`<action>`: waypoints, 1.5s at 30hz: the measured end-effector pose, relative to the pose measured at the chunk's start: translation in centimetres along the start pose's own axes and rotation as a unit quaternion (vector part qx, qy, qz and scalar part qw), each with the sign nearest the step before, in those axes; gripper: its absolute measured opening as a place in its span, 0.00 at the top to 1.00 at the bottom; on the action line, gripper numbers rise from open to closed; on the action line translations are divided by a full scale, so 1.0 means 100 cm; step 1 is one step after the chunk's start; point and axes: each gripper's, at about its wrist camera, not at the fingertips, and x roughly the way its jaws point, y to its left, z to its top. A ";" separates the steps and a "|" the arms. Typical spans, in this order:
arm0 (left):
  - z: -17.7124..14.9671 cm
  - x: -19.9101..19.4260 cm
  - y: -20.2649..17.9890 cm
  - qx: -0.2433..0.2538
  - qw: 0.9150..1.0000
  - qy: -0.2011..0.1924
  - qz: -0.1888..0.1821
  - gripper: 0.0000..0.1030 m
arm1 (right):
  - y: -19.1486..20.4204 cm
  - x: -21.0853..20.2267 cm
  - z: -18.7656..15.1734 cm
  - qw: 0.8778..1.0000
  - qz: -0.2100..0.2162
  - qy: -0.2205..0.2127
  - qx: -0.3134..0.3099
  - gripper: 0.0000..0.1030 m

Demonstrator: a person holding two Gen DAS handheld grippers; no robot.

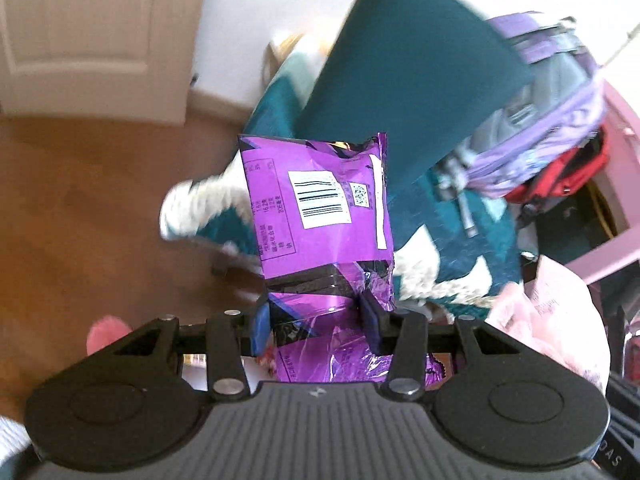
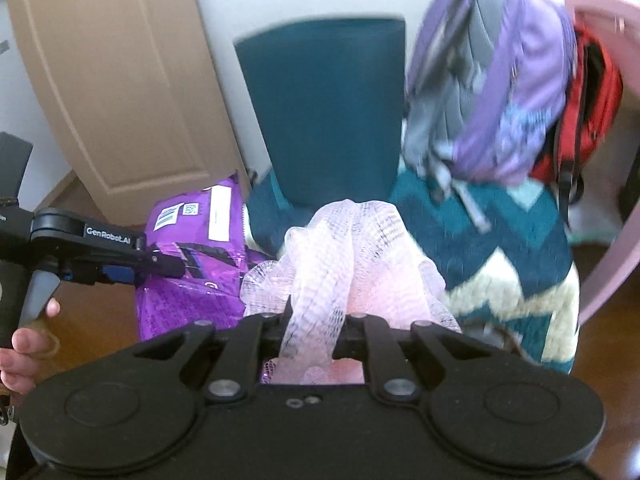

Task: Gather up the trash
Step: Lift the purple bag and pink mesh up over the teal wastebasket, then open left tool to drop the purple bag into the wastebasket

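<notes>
Two hand-held grippers, each with a piece of trash, in front of a teal chair.

The left gripper [image 1: 316,320] has its fingers part-way closed on the lower end of a shiny purple snack wrapper [image 1: 320,208]. The wrapper stands up beyond the fingers, its barcode side facing the camera, clear of the wooden floor [image 1: 100,200] far beyond it.

The right gripper [image 2: 310,332] has its fingers pinched narrow on a bunched pale pink mesh bag [image 2: 344,256], which puffs out above and beyond the fingertips. To the left of these fingers, the other gripper and its wrapper show, with a hand [image 2: 24,352] on the handle.

Beyond both sets of fingers is the teal chair [image 2: 320,112], draped with a teal and cream zigzag blanket [image 2: 500,256]. A purple and grey backpack [image 2: 500,88] hangs to the right, a red bag [image 2: 588,112] behind it.

Both pieces look picked up. No bin is visible, so dropping them off seems to remain. Whether more trash is left cannot be told.
</notes>
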 end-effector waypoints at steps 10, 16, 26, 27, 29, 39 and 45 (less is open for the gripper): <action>0.049 -0.084 -0.060 0.084 0.991 -0.105 0.007 0.57 | 0.021 -0.039 0.061 0.996 -0.007 -0.066 -0.054 0.89; 0.089 -0.111 -0.090 0.113 0.982 -0.150 0.017 0.57 | 0.023 -0.047 0.108 0.993 -0.025 -0.097 -0.068 0.89; 0.164 -0.136 -0.127 0.120 0.969 -0.218 0.001 0.57 | 0.013 -0.041 0.189 0.986 -0.049 -0.140 -0.079 0.88; 0.168 -0.133 -0.130 0.125 0.968 -0.217 0.006 0.57 | 0.011 -0.037 0.194 0.985 -0.052 -0.142 -0.080 0.88; 0.169 -0.120 -0.130 0.132 0.971 -0.198 0.011 0.57 | 0.009 -0.029 0.202 0.986 -0.058 -0.138 -0.076 0.88; 0.089 -0.007 -0.043 0.122 0.988 -0.086 0.041 0.57 | -0.017 0.003 0.182 0.994 -0.028 -0.094 -0.054 0.88; 0.038 0.041 -0.007 0.146 0.988 -0.018 0.056 0.57 | -0.020 0.020 0.136 0.997 -0.019 -0.049 -0.052 0.88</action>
